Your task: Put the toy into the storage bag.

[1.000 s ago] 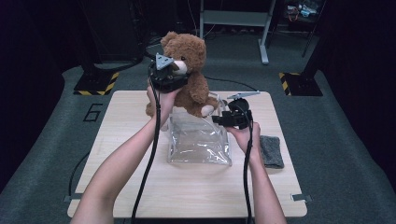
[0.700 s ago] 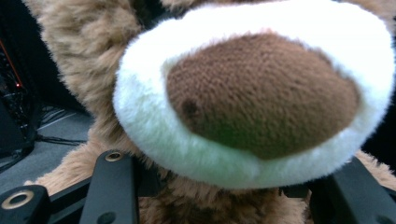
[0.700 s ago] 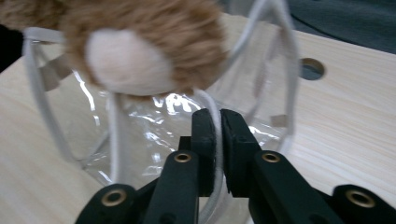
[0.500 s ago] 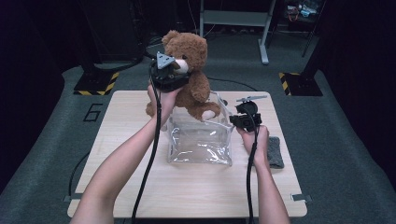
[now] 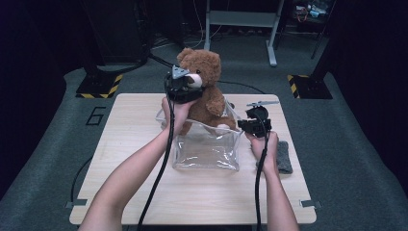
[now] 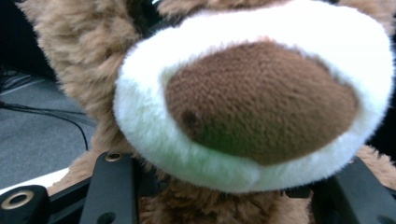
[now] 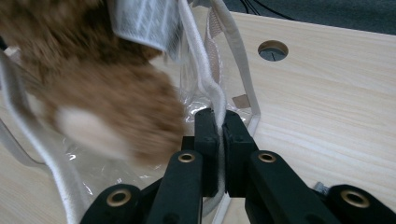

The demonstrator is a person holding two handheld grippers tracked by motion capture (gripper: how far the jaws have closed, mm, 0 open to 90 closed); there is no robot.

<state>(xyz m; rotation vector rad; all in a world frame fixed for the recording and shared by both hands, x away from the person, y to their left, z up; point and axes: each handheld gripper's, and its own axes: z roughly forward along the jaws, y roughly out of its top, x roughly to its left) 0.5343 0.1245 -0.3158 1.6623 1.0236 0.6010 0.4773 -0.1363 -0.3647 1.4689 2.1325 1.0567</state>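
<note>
Teddy bear lowered into clear bag, right tongs pinching its rim

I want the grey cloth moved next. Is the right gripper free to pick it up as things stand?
Probably not: the right gripper is shut on the clear bag's rim; the grey cloth lies beside that hand.

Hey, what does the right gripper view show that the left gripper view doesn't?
Right gripper view alone: the right tongs shut on the white rim of the clear bag, a white label on the teddy bear, and the wooden table with a round hole.

Left gripper view alone: the bear's white muzzle and brown nose up close, with the left tongs clamped on the fur just under the muzzle, and grey floor with a black cable.

Both: brown bear fur and black jaws rising from the bottom.
</note>
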